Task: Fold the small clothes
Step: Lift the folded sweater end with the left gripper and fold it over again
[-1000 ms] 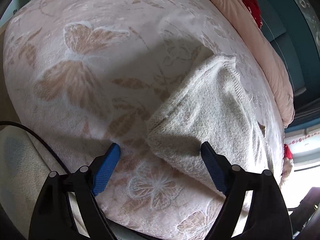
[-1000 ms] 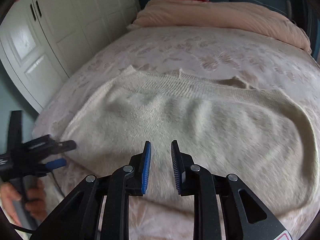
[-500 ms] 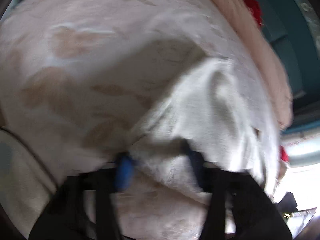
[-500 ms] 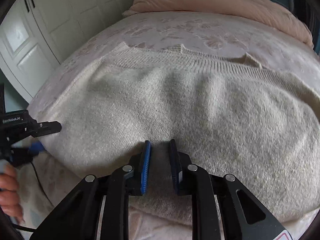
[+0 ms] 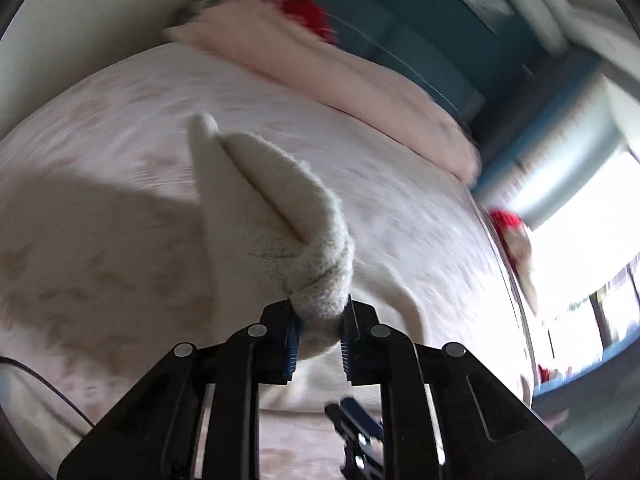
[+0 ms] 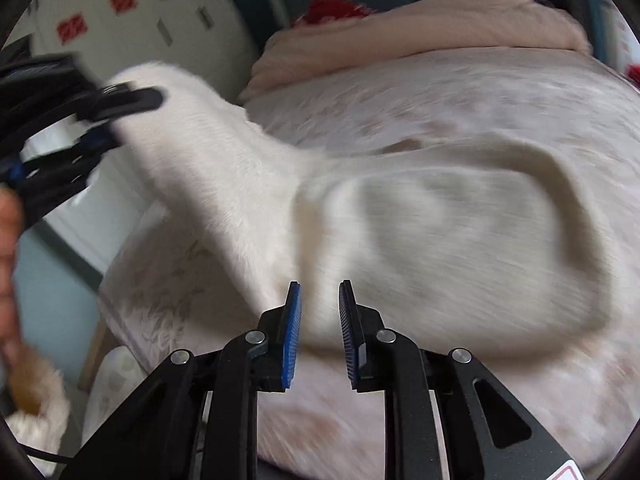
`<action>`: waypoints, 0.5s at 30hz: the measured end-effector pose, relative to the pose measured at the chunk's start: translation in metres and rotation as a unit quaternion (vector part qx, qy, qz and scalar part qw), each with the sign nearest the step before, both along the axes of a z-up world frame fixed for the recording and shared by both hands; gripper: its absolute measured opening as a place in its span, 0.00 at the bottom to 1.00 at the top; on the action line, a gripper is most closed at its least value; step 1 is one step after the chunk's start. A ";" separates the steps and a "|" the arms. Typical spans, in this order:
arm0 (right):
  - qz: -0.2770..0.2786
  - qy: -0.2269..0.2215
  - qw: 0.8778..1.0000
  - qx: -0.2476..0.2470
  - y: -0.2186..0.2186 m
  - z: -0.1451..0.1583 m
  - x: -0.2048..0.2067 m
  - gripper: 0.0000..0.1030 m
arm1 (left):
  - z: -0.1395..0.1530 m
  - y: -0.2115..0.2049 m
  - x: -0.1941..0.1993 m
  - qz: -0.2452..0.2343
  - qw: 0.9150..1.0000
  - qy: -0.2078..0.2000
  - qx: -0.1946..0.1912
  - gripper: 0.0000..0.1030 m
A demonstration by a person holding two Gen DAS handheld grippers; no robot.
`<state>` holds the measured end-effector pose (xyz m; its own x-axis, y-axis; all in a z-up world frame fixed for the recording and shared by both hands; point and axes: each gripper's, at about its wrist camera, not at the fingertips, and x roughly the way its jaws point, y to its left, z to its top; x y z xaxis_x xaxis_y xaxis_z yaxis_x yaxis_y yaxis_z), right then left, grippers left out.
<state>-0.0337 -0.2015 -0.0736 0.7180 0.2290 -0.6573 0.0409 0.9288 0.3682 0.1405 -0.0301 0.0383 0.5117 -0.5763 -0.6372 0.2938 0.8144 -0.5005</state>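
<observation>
Your left gripper [image 5: 318, 334] pinches a bunched corner of the cream knit sweater [image 6: 440, 232] between its blue pads, the fuzzy fabric bulging out ahead of the tips. A second ago those same jaws stood spread wide around that corner as it lay flat on the bed; now they have closed and lifted it clear of the floral bedspread [image 5: 100, 152], and the blur across both views shows the hand swinging. Your right gripper [image 6: 319, 330] sits with its jaws narrowly parted at the near hem, fabric lying between the pads, though whether they actually grip it cannot be told. In the right wrist view the raised corner stretches up and to the left toward the other tool, while the rest of the sweater still rests on the bedspread, rucked into a rounded ridge. A peach duvet [image 6: 440, 36] lies bunched beyond it, with white wardrobe doors [image 6: 132, 12] to the left. The lift suggests the first fold is under way: the corner looks ready to be carried across the body of the garment.
</observation>
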 end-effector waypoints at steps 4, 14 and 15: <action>-0.064 0.001 0.998 0.000 -0.059 0.006 -0.063 0.22 | -0.006 -0.084 -0.023 -0.073 0.997 -0.008 0.025 0.15; -0.129 0.023 0.991 0.021 -0.123 -0.010 -0.111 0.42 | -0.105 -0.132 -0.066 -0.113 0.988 0.054 0.086 0.49; -0.127 0.015 0.991 0.029 -0.124 -0.006 -0.109 0.48 | -0.095 -0.119 -0.069 -0.113 0.989 0.045 0.080 0.66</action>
